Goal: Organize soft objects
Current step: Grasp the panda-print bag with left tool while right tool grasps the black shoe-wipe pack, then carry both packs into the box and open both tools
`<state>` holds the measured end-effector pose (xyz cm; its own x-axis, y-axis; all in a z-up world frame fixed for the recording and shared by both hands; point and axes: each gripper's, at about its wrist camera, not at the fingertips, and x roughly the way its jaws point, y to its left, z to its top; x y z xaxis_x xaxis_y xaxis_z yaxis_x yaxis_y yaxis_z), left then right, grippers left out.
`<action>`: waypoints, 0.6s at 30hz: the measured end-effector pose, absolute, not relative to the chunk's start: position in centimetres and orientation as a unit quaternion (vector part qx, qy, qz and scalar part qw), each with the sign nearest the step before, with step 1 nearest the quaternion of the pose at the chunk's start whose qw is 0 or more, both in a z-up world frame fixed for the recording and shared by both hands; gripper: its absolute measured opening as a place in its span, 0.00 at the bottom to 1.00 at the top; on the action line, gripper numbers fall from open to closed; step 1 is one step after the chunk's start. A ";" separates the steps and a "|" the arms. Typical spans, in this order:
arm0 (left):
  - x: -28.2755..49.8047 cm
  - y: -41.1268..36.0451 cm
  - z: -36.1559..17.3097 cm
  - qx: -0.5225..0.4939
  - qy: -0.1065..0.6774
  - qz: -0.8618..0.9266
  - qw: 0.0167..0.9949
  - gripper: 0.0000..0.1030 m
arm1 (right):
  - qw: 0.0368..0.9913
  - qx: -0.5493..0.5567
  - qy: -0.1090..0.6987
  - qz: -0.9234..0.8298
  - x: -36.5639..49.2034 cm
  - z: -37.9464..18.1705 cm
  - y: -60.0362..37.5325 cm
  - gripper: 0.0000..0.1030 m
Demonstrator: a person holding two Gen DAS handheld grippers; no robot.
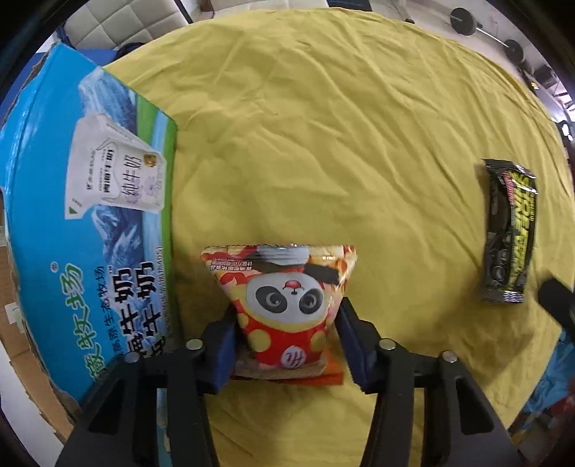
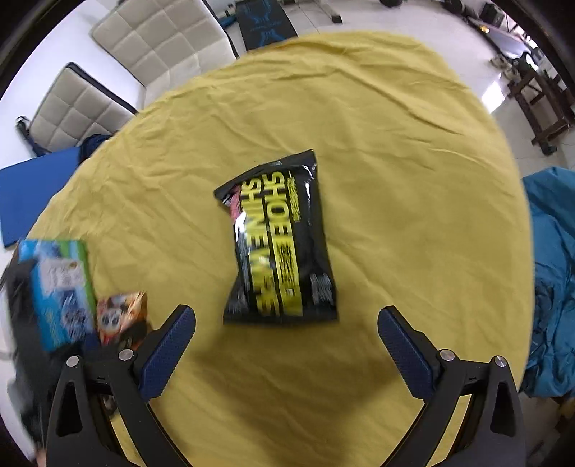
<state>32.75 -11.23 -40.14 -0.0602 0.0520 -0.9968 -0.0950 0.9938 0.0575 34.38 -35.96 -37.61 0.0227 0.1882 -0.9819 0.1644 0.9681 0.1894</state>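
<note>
A red and orange snack packet with a panda [image 1: 284, 287] lies on the yellow cloth, close to a blue milk carton box [image 1: 72, 215]. My left gripper [image 1: 287, 312] points down at it, and its blue pads pinch the packet's lower half from both sides. A black packet with yellow lettering [image 1: 510, 230] lies apart at the right. In the right wrist view that black packet [image 2: 280, 240] lies just ahead of my right gripper [image 2: 287, 312], which hangs above it, open, with nothing between its fingers. The panda packet [image 2: 120, 312] and the box [image 2: 57, 287] show blurred at the left.
The yellow cloth [image 1: 323, 125] covers a round table. Padded beige seats [image 2: 151, 46] stand beyond its far edge. Blue fabric [image 2: 553, 269] hangs off the right side. A dumbbell [image 1: 463, 19] lies on the floor.
</note>
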 end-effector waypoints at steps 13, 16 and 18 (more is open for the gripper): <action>32.9 -11.5 -40.6 -0.028 0.720 0.050 0.691 0.40 | 0.683 0.081 0.726 0.003 35.4 -41.5 -33.9 0.60; 32.8 -12.4 -40.5 -0.036 0.721 0.037 0.691 0.38 | 0.678 0.070 0.732 0.009 33.8 -41.6 -33.7 0.59; 32.4 -13.3 -40.5 -0.043 0.724 0.019 0.688 0.38 | 0.673 0.066 0.736 0.013 32.8 -41.6 -33.8 0.58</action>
<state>32.43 -13.28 -40.50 -0.0500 -0.0358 -0.9981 -0.0890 0.9955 -0.0312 32.77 -33.75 -41.56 -0.0851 0.1157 -0.9896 0.0797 0.9908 0.1089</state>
